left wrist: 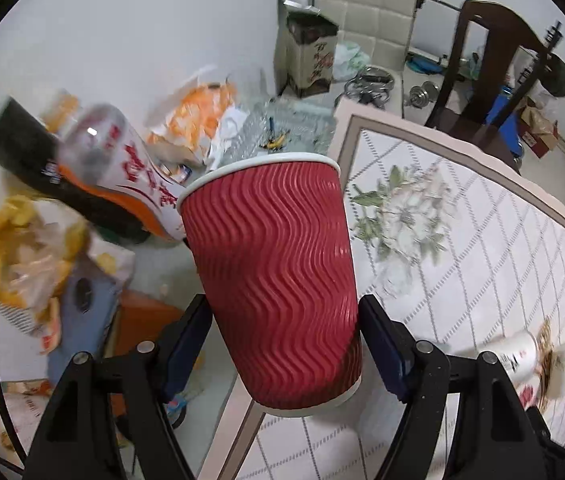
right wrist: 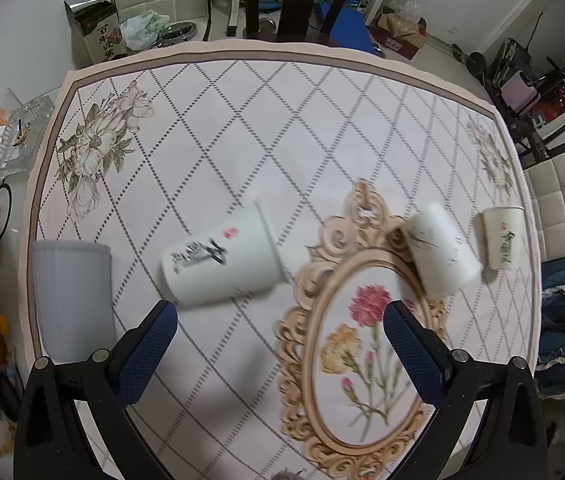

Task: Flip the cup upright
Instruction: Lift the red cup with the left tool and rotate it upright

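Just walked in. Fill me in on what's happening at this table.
A person is working with a handheld gripper in each hand. The left gripper holds a red ripple-wall paper cup between its fingers, mouth up and slightly tilted, at the edge of the table. The right gripper hangs open and empty above the table. Ahead of it, two white cups lie on their sides: one near, one further right. A third white cup stands upright beside that one.
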The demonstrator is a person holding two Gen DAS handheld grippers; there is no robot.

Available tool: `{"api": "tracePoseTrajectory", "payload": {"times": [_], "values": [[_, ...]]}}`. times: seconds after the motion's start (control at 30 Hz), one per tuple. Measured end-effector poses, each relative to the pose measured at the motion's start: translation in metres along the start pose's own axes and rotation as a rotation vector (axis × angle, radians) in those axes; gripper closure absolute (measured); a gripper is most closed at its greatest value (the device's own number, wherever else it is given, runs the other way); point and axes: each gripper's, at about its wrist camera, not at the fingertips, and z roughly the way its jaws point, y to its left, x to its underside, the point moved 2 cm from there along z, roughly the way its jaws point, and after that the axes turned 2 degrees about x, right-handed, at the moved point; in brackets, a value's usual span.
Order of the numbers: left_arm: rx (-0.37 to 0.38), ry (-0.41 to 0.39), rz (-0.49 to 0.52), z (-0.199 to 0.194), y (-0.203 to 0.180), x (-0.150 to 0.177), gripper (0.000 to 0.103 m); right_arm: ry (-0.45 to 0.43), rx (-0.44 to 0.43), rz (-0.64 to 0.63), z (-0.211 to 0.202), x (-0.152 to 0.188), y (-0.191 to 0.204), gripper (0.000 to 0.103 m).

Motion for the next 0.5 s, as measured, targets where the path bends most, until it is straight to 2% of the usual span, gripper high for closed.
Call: {"api": "tracePoseTrajectory", "payload": {"times": [0.23,0.5], "values": [[0.0,-0.015,0.095,-0.057,-0.051,0.057,0.03,0.018,-0.014,-0.001,-0.006,0.034,-0.052,0.0],[0.063,0.051,0.216,-0.065,-0.141,0.137,0.03,0.057,-0.009,0.036,0.01,0.081,-0.13,0.0]]}}
